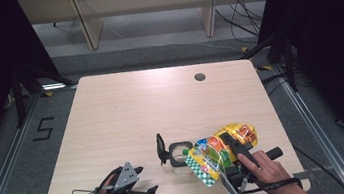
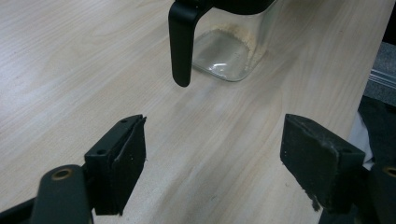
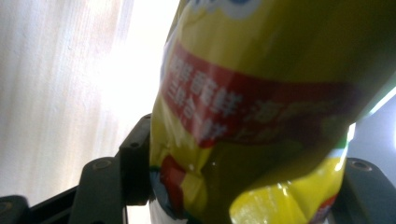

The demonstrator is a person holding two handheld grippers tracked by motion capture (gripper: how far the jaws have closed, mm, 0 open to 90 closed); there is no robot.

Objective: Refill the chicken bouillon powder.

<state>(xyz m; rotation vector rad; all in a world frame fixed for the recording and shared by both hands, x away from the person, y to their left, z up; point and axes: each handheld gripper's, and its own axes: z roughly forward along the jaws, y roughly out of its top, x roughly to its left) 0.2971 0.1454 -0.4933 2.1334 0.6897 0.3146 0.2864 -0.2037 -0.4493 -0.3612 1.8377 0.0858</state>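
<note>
Pale wood table point(image 1: 126, 113) carries a glass jug point(image 2: 233, 51) just ahead of the left gripper point(image 2: 212, 154), jaws spread apart. Right gripper point(image 3: 243, 182) clamps a yellow snack bag point(image 3: 261, 93), tilted beside the jug.

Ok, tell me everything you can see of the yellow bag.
The bag is a glossy yellow snack pouch with a red band of white lettering, a cartoon print and a green-and-white checked end. It looks like crinkled foil or plastic, and full. The right gripper clamps it between its jaws, holding it tilted with the checked end at the jar, near the table's front edge. Whether it is opened I cannot tell.
</note>
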